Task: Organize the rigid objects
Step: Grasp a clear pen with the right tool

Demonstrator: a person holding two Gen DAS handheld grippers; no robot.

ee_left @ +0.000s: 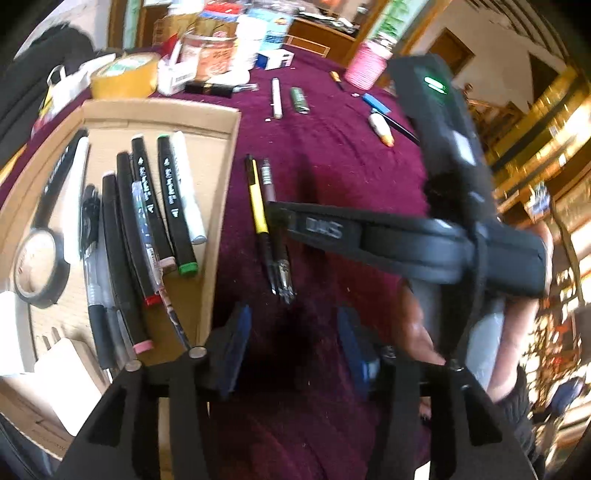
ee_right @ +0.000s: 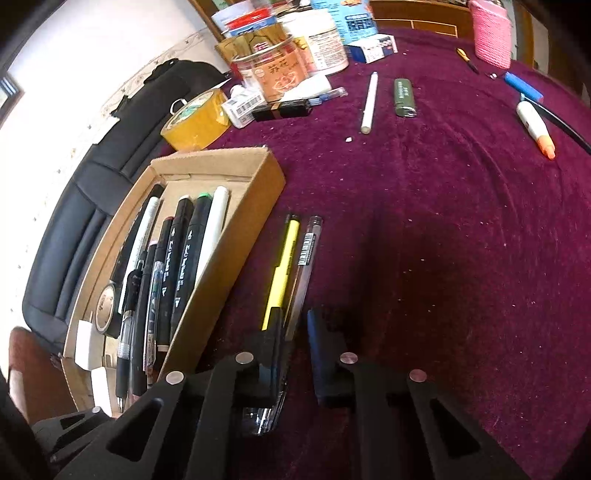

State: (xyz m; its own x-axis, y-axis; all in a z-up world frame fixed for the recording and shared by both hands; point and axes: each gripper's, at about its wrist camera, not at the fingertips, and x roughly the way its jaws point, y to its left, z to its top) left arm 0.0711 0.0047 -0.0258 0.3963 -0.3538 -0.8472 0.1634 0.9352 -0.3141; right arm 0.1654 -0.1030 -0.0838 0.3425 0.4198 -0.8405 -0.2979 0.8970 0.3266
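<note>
A yellow pen (ee_right: 282, 266) and a clear pen (ee_right: 308, 247) lie side by side on the maroon cloth, just right of a cardboard box (ee_right: 236, 236) filled with several markers (ee_right: 192, 251). My right gripper (ee_right: 295, 325) is down over the pens' near ends with its jaws narrow. The yellow pen runs under the left finger and the clear pen lies along that finger's inner edge. A dark gap shows between it and the blue right pad. In the left wrist view the right gripper (ee_left: 280, 218) reaches across onto both pens (ee_left: 271, 236). My left gripper (ee_left: 293, 343) hangs open above bare cloth, holding nothing.
Further back on the cloth lie a white pen (ee_right: 369, 103), a green lighter (ee_right: 404, 98), a white-and-orange marker (ee_right: 533, 127) and a blue piece (ee_right: 522, 86). A yellow tape roll (ee_right: 194, 118), jars (ee_right: 275, 74) and a pink cup (ee_right: 493, 33) line the far edge. A black chair (ee_right: 92, 221) stands left.
</note>
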